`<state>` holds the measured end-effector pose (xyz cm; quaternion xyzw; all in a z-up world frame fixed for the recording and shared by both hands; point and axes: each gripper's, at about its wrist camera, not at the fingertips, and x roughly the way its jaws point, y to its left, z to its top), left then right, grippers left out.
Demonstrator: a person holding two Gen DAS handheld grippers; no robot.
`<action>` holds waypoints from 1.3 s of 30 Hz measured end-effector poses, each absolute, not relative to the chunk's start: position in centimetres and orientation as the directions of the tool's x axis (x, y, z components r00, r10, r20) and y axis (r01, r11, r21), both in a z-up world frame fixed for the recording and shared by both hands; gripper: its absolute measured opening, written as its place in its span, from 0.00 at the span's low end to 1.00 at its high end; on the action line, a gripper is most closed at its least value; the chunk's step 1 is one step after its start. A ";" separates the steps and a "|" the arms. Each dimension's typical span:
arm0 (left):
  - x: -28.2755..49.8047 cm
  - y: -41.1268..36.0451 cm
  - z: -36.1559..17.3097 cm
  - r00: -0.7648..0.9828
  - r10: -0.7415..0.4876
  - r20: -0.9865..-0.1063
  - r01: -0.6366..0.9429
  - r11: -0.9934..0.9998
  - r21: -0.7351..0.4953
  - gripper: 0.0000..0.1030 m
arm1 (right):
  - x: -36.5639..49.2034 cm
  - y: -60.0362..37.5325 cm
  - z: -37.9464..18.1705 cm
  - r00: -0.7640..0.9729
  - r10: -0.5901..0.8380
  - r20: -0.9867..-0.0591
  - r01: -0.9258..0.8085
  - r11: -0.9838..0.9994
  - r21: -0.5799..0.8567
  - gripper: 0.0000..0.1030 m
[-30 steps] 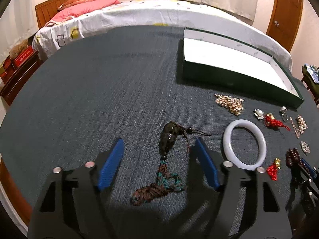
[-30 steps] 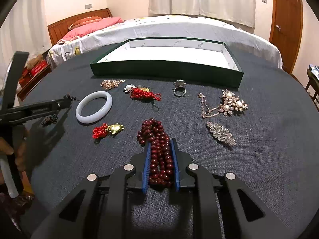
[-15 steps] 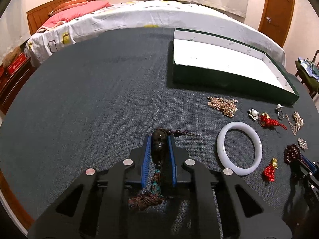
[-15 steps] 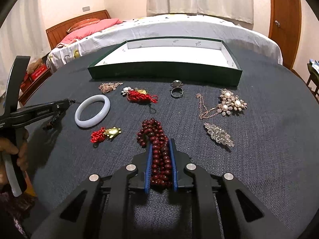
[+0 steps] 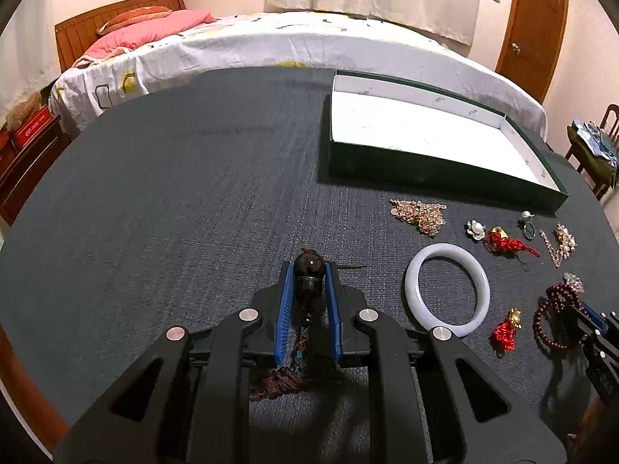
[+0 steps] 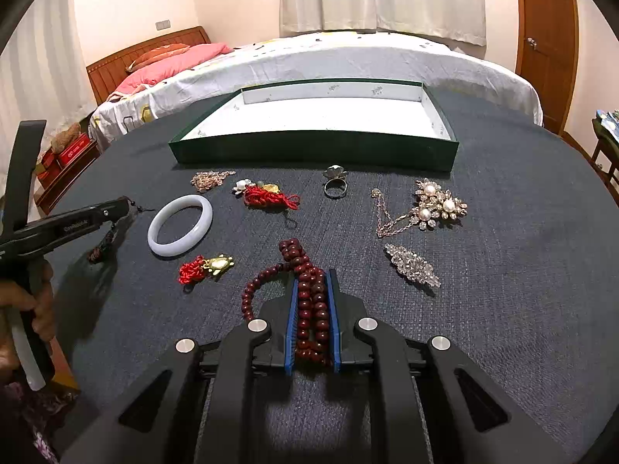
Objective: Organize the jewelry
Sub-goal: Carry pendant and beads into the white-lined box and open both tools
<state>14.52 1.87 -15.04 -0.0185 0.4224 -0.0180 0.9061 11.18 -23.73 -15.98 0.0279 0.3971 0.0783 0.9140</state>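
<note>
My left gripper is shut on a dark gourd pendant; its braided cord trails back under the jaws. The right wrist view shows the same left gripper at the far left, with a hand on its handle. My right gripper is shut on a dark red bead bracelet; one bead loop spills out to its left. An open green box with a white inside stands at the back of the dark cloth, also visible as the green box in the left wrist view.
Between the grippers and the box lie a white bangle, a red knot with a gold charm, a red tassel charm, a ring, a pearl brooch on a chain, a crystal clip and a gold chain. A bed stands behind the table.
The left jaws have closed from wide open onto the gourd pendant. The right gripper has kept its grip on the beads, and a bead loop has pulled out to its left.
</note>
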 end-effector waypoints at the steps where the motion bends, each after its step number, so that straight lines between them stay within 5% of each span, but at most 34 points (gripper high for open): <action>1: 14.4 1.9 -14.9 0.644 -0.048 -0.763 0.015 0.999 -0.051 0.16 | 11.1 -23.8 -15.9 0.675 0.168 -0.719 -0.120 0.986 0.117 0.14; 27: 20.4 -6.3 -3.5 0.790 -0.236 -0.566 0.207 0.971 -0.117 0.16 | 19.5 -27.8 -5.0 0.859 0.117 -0.498 -0.052 0.988 0.144 0.14; 33: 26.2 -9.4 -4.2 0.783 -0.263 -0.563 0.212 0.965 -0.154 0.16 | 25.1 -28.1 -6.5 0.841 0.109 -0.530 -0.026 0.987 0.160 0.14; 39: 30.7 -12.6 -10.0 0.672 -0.266 -0.691 0.227 0.962 -0.150 0.16 | 28.4 -28.5 -11.4 0.763 0.101 -0.638 0.004 0.987 0.161 0.14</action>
